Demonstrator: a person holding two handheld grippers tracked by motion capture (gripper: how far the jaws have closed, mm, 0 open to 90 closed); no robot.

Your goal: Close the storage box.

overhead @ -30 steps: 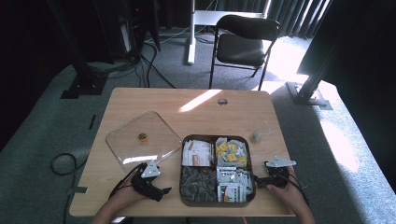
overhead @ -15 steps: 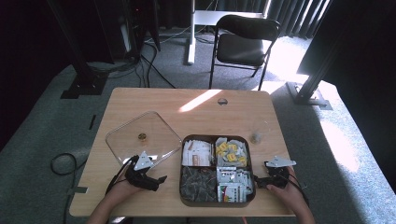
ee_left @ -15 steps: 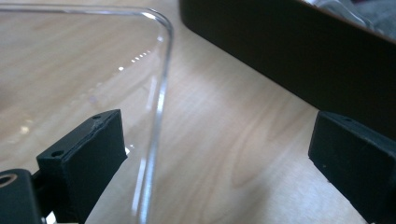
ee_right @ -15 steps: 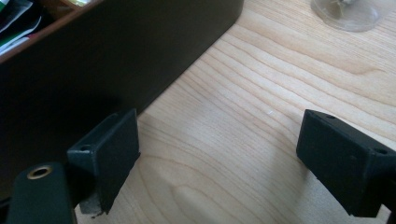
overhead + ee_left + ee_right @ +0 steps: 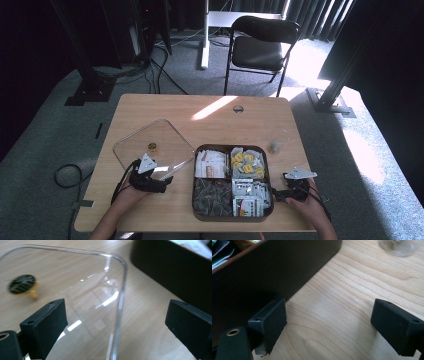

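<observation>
Straddling clear rounded-square lid (image 5: 82,302) edge, left gripper (image 5: 117,322) spread, woodgrain table (image 5: 150,315)

Wood, clear plastic, matt black

The table (image 5: 250,117) is smooth pale wood; the lid (image 5: 87,297) is glossy clear plastic; the tray (image 5: 262,272) looks matt dark.

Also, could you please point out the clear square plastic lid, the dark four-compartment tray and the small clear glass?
Clear square plastic lid (image 5: 167,142): high view, bare middle of its panel.
Dark four-compartment tray (image 5: 195,200): high view, left rim.
Small clear glass (image 5: 274,142): high view, its side wall.
</observation>
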